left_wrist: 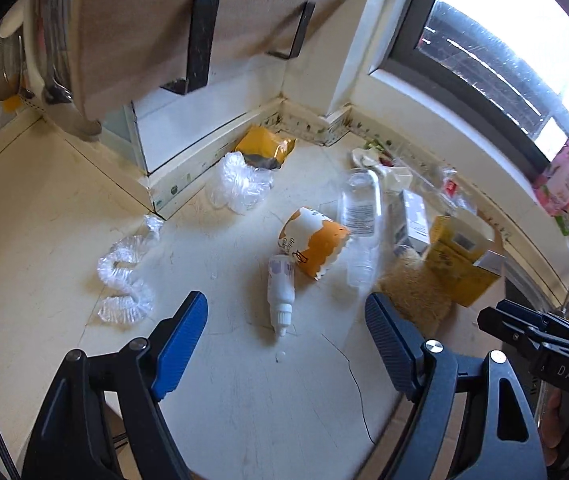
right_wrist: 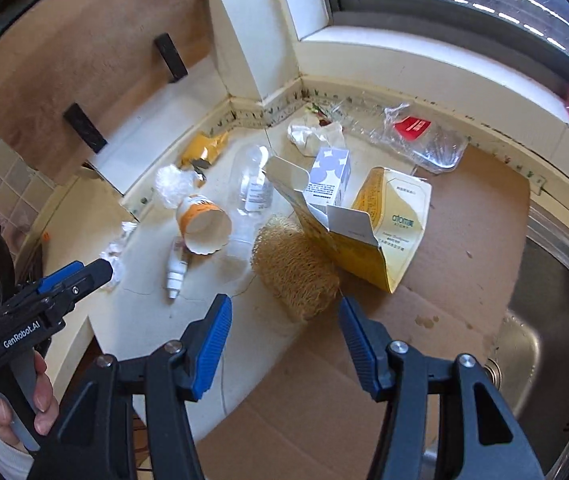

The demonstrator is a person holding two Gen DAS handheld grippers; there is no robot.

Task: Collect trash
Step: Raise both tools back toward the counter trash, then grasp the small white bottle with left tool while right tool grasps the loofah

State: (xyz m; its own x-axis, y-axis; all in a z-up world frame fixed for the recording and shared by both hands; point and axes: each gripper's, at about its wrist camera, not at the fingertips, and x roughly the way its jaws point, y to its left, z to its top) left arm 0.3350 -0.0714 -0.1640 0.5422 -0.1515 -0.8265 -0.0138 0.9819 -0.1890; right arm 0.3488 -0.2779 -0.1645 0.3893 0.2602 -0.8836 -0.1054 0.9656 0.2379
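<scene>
Trash lies scattered on a white counter (left_wrist: 244,380). My left gripper (left_wrist: 286,308) hangs open just above a small white dropper bottle (left_wrist: 280,292) lying on its side. Behind the dropper are a tipped orange-and-white paper cup (left_wrist: 316,240) and a clear plastic bottle (left_wrist: 358,208). My right gripper (right_wrist: 284,302) is open too, with a tan loofah (right_wrist: 296,276) just beyond its fingertips. An opened yellow carton (right_wrist: 380,240) and a white-and-purple box (right_wrist: 330,178) lean behind the loofah. Nothing is held by either gripper.
Crumpled clear plastic (left_wrist: 124,280) and a yellow bag (left_wrist: 264,148) lie at the left and in the corner. A clear wrapper with a red label (right_wrist: 420,132) and a tissue (right_wrist: 312,132) sit by the window wall. Cardboard (right_wrist: 464,232) borders a steel sink (right_wrist: 556,320).
</scene>
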